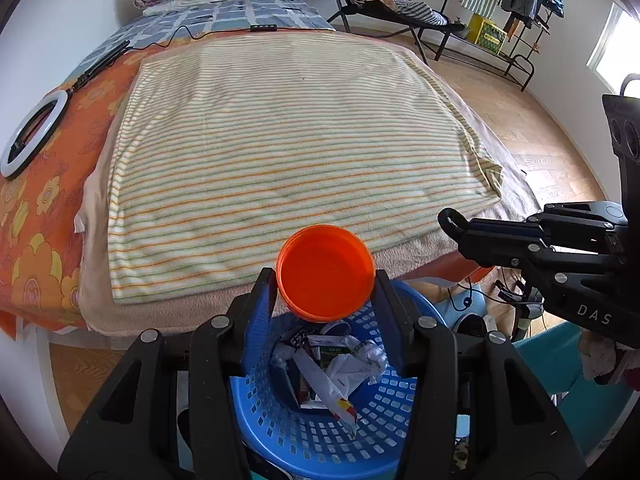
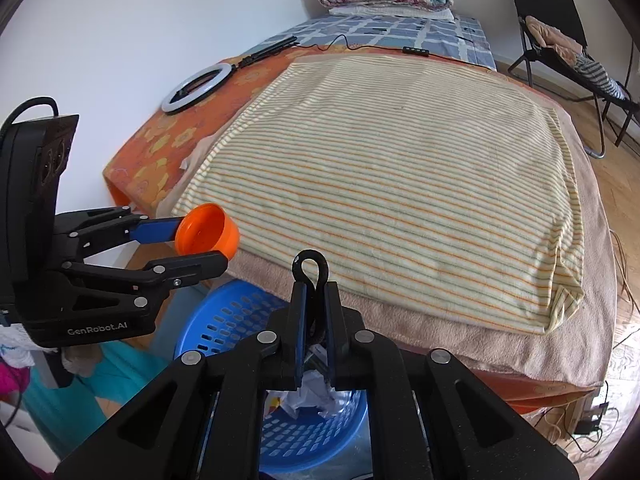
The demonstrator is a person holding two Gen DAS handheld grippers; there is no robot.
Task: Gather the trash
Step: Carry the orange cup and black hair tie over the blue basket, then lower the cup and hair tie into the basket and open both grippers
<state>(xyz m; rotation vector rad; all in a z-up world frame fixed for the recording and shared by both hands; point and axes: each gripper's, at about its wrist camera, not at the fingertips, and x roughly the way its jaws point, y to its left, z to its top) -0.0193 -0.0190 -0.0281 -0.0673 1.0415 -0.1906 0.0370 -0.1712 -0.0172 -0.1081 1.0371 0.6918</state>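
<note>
Left gripper [image 1: 326,276] tilts down, pinching an orange lid [image 1: 326,272] above the blue basket's [image 1: 280,420] far rim; right gripper [image 2: 311,280] pinches a black loop [image 2: 311,266] beside the bed's [image 2: 400,184] near edge.

Each camera rides just behind its own tongs and looks steeply down along them, over the foot of the bed with the striped cream blanket [image 1: 288,160] toward the far white wall. The left wrist view sits close above the blue perforated plastic basket [image 1: 320,436], nearly filling its lower frame. The right wrist view stands a little to the right. Both share the bed, the basket and the white ring light [image 2: 198,88]; each catches the other's tongs at its edge, though the fisheye bends distances.
</note>
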